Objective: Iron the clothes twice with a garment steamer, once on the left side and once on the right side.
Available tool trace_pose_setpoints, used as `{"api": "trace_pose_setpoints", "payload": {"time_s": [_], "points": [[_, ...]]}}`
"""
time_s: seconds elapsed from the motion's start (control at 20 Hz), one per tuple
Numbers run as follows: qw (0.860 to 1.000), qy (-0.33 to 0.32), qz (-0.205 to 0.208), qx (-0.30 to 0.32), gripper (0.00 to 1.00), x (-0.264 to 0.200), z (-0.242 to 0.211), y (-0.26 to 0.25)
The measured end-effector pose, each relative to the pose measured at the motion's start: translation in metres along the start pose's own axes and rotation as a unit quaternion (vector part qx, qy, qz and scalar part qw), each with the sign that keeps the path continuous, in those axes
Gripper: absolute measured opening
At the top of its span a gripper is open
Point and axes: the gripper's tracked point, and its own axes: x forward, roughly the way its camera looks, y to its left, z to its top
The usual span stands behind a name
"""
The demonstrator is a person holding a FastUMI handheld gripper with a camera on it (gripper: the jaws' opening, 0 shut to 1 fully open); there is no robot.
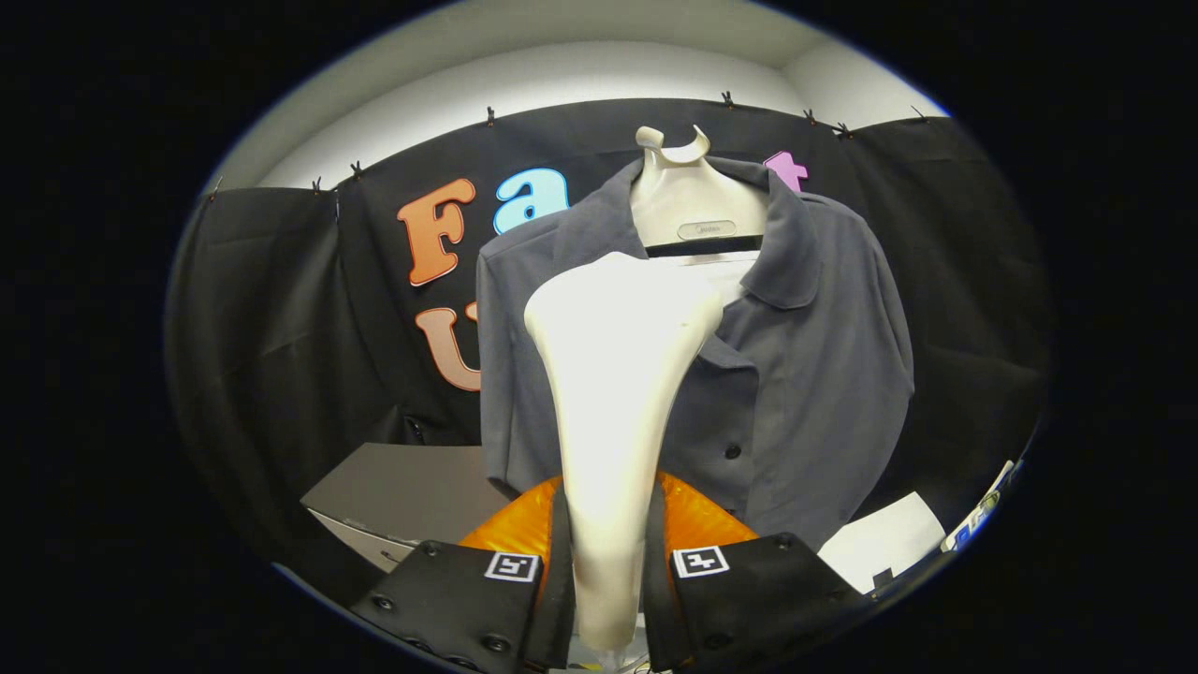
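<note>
A grey short-sleeved shirt (814, 374) with dark buttons hangs on a white hanger stand (688, 211) in front of the black cloth wall. My gripper (606, 571) is shut on the white garment steamer (613, 374), both fingers pressing its narrow handle. The steamer's wide head rises beyond the fingers and sits in front of the shirt's upper left chest, just below the collar. Whether the head touches the fabric is hidden from me. The steamer covers the middle of the shirt's left half.
A grey box-like unit (402, 491) stands low to the left of the shirt. An orange part (697, 520) shows just behind the fingers. White paper (889, 543) lies low to the right, with a small labelled item (978, 524) beside it.
</note>
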Motion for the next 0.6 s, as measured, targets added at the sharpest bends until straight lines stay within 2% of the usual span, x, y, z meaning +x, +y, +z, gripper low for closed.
{"api": "trace_pose_setpoints", "payload": {"time_s": [0.6], "points": [[0.999, 0.049, -0.001, 0.002, 0.38, 0.054, -0.056, -0.022]]}}
